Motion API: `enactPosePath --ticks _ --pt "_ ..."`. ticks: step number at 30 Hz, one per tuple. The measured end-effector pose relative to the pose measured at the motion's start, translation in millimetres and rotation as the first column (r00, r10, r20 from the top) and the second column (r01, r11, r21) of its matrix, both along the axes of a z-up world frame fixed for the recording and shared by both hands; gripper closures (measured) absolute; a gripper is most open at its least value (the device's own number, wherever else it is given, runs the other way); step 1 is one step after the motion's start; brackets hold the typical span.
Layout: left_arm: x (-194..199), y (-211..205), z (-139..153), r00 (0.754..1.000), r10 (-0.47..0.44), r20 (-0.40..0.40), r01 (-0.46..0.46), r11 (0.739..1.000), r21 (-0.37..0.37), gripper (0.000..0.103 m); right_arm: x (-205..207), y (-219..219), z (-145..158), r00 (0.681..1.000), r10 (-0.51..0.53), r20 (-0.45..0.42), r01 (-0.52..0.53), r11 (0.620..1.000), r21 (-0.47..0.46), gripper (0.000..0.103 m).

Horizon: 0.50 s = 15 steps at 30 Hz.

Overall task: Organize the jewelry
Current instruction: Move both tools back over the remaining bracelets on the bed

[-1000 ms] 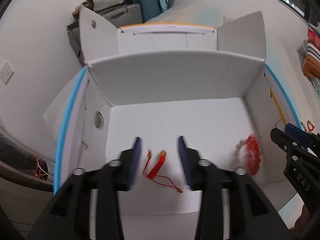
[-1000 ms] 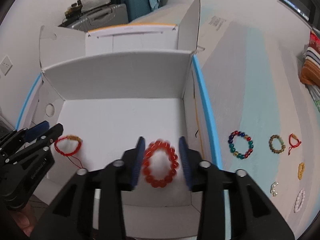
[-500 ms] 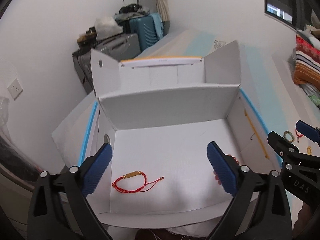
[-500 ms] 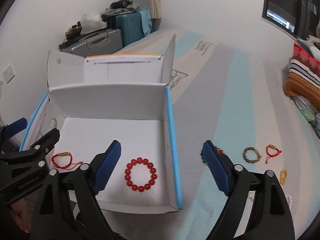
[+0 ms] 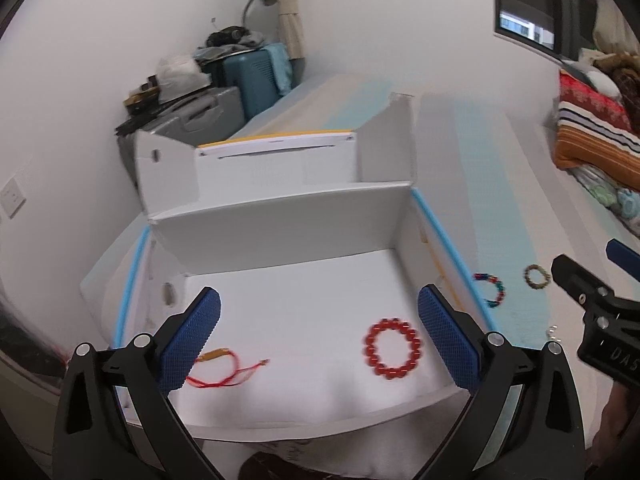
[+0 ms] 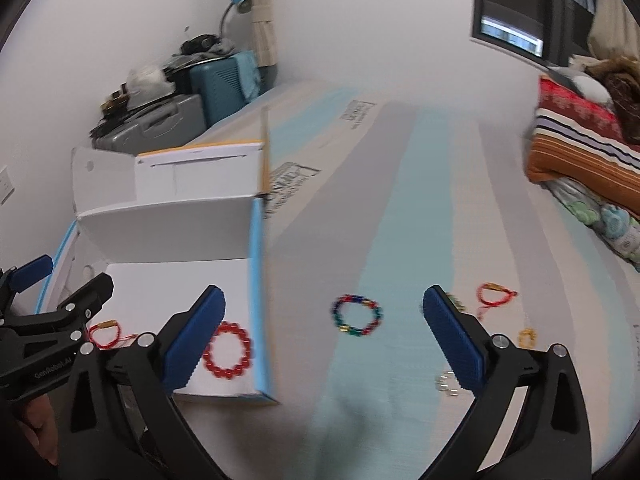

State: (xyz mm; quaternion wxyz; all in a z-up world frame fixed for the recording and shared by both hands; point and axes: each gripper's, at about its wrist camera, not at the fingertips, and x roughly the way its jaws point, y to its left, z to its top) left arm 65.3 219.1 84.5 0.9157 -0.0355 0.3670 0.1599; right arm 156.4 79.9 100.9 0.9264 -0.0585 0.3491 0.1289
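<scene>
While both claws gape wide and empty, the multicoloured round bead bracelet [image 6: 357,315] lies on the striped bed surface [image 6: 400,216]. It sits squarely ahead of the right claw [image 6: 322,336], nearer than the left claw [image 5: 318,338].

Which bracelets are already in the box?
Two: the red bead bracelet and the red string bracelet, both on the white box floor. The multicolour bead one and the rest lie outside.

Both wrist views look steeply down, sharing the white box [image 5: 280,236] and its red bead bracelet [image 6: 228,350].
</scene>
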Motion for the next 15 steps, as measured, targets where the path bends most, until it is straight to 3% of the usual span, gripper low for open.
enactPosePath --ticks 15 --pt "34 -114 -14 0.978 -0.209 0.030 0.210 0.977 -0.032 0.006 0 -138 -8 0.980 -0.200 -0.007 0.200 0.980 -0.007 0.008"
